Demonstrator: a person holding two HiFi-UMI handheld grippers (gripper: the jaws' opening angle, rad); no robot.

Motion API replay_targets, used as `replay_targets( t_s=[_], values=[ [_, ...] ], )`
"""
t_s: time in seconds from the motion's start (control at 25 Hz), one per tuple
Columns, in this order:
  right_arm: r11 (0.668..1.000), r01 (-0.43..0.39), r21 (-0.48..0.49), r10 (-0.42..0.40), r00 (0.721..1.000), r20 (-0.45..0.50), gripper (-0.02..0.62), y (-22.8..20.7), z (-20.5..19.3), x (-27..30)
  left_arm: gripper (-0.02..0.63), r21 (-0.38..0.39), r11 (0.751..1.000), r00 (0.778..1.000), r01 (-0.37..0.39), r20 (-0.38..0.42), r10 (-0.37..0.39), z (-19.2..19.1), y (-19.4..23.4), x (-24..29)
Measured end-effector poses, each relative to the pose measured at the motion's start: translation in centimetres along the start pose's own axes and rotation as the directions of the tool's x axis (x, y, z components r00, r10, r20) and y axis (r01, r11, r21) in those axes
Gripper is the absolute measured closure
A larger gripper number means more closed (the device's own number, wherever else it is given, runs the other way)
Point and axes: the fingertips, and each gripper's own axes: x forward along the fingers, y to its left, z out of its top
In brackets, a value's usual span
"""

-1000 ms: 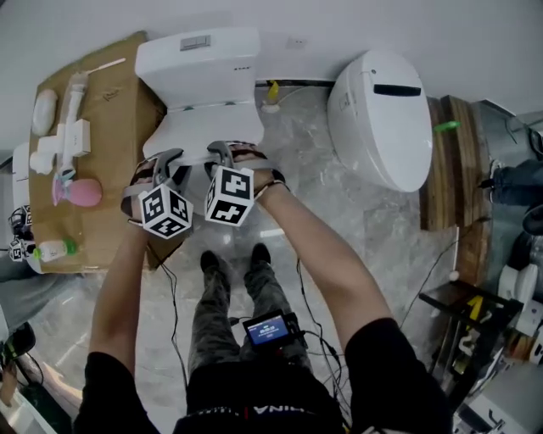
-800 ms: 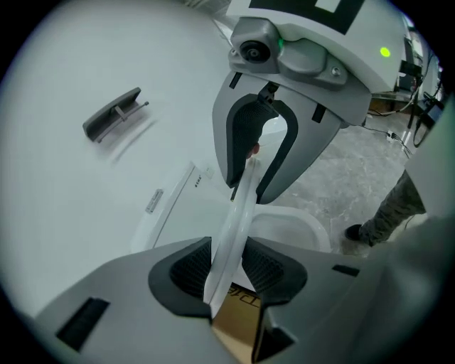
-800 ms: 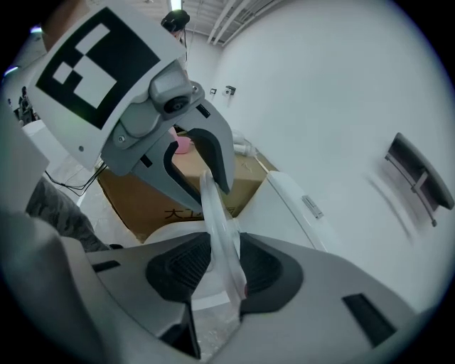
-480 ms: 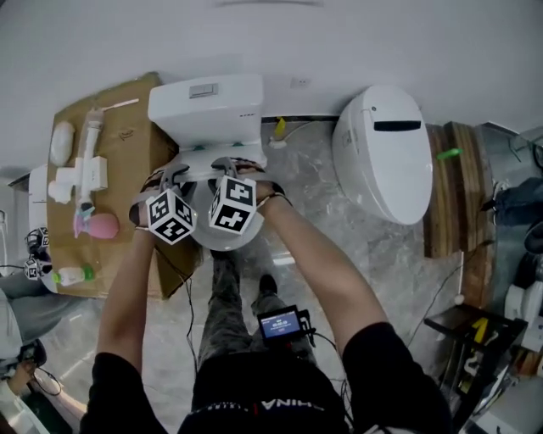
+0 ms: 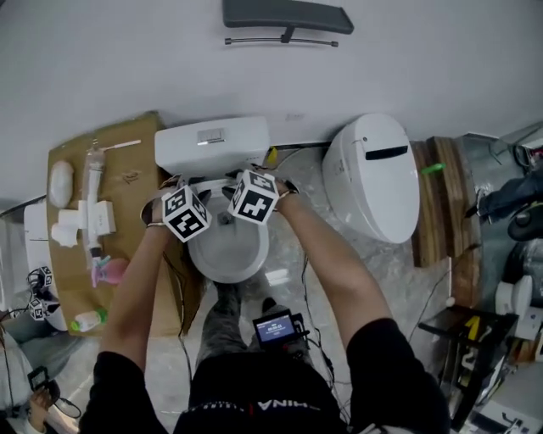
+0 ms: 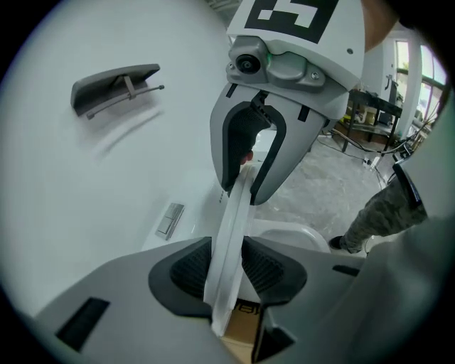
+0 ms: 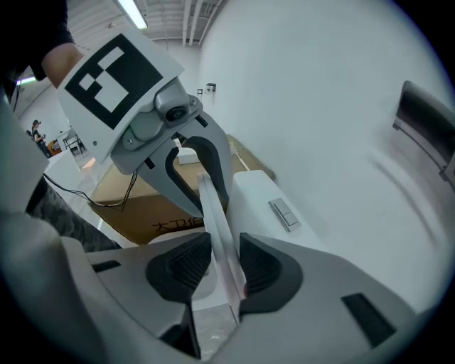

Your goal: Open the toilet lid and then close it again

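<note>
The white toilet (image 5: pixel 227 254) stands against the wall, its bowl uncovered and its tank (image 5: pixel 212 142) behind. The toilet lid (image 5: pixel 210 181) is raised nearly upright in front of the tank and shows edge-on. My left gripper (image 5: pixel 180 188) grips the lid's rim on the left and my right gripper (image 5: pixel 236 183) grips it on the right. In the left gripper view the lid's thin white edge (image 6: pixel 229 234) runs between the pads of the left gripper (image 6: pixel 227 269) towards the right gripper (image 6: pixel 245 160). In the right gripper view the lid (image 7: pixel 213 213) sits between the right gripper's (image 7: pixel 226 269) pads.
A brown cardboard box (image 5: pixel 127 169) with white bathroom fittings stands left of the toilet. A second white toilet (image 5: pixel 373 174) with its lid down stands to the right, wooden boards (image 5: pixel 437 203) beyond it. A dark bracket (image 5: pixel 287 15) hangs on the wall above.
Both grippers moved up and back towards the tank, carrying the lid from lying over the bowl to nearly upright. The bowl now shows open below them.
</note>
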Motion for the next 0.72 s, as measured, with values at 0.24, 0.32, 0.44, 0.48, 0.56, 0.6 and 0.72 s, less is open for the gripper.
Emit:
replay_targets(
  t_s=[0.24, 0.32, 0.44, 0.48, 0.56, 0.6, 0.72],
  values=[
    [0.998, -0.012, 0.056, 0.013, 1.000, -0.016, 0.465, -3.8, 0.9, 0.8, 0.471, -0.010, 0.998, 0.998, 0.060, 0.010, -0.060, 1.1, 3.5, 1.0],
    [0.998, -0.034, 0.053, 0.035, 0.999, -0.017, 0.466, -4.8, 1.1, 1.0, 0.469, -0.013, 0.997, 0.997, 0.071, 0.010, -0.071, 1.1, 4.2, 1.5],
    [0.996, -0.067, 0.051, 0.067, 0.998, 0.001, 0.466, -6.2, 1.5, 1.3, 0.468, -0.021, 0.996, 0.996, 0.089, 0.002, -0.089, 1.3, 5.7, 2.1],
    [0.996, -0.074, 0.051, 0.074, 0.997, 0.005, 0.466, -6.6, 1.6, 1.4, 0.465, -0.026, 0.995, 0.996, 0.093, -0.001, -0.093, 1.4, 6.0, 2.3],
    [0.995, -0.091, 0.049, 0.091, 0.996, 0.011, 0.468, -7.4, 1.7, 1.7, 0.460, -0.036, 0.994, 0.995, 0.100, -0.006, -0.100, 1.6, 6.6, 2.8],
    [0.994, -0.101, 0.048, 0.101, 0.995, 0.013, 0.468, -7.8, 1.8, 1.8, 0.460, -0.039, 0.994, 0.995, 0.104, -0.007, -0.104, 1.6, 7.0, 2.9],
    [0.991, -0.127, 0.042, 0.127, 0.992, 0.021, 0.469, -8.5, 2.2, 2.0, 0.459, -0.046, 0.992, 0.993, 0.116, -0.013, -0.117, 1.6, 7.9, 3.1]
  ],
)
